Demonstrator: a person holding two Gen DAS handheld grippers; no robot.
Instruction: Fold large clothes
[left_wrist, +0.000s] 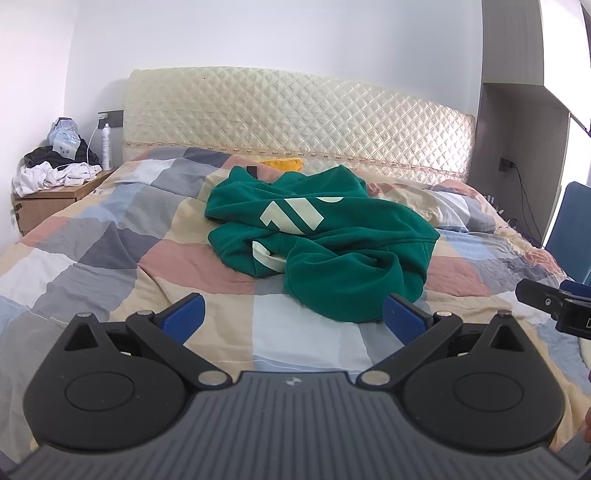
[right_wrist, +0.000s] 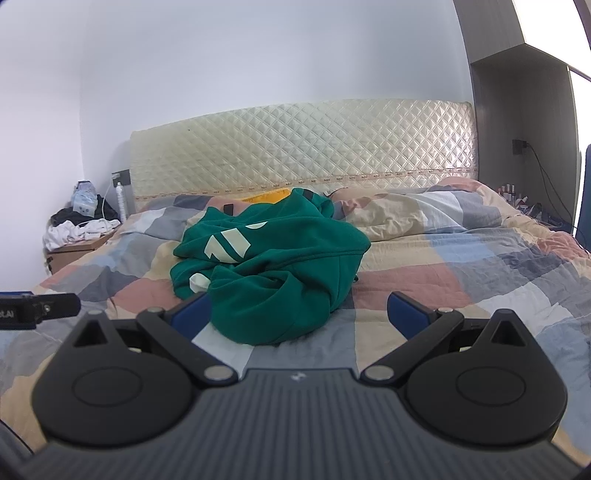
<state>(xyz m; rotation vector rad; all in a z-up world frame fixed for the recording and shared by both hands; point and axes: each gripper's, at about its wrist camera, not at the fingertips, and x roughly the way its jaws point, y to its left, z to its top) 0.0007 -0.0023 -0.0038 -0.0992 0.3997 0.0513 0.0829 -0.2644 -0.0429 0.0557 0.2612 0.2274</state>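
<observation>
A crumpled green sweatshirt (left_wrist: 321, 240) was seen mid-frame on the checked bed (left_wrist: 110, 236); the left claw (left_wrist: 293, 317) and right claw (right_wrist: 299, 314) (both empty) were held apart

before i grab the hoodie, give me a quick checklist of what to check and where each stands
1. Left gripper open and empty: ok.
2. Right gripper open and empty: ok.
3. Green hoodie within view of both cameras, lying on the bed: ok.
4. Hoodie spread flat for folding: not ok, it is bunched in a heap.
5. Sleeves and hem easy to pick out: cannot tell, folds hide them.
6. Bed around the hoodie free of other clothes: ok near it; a yellow item sits behind, by the headboard.
</observation>
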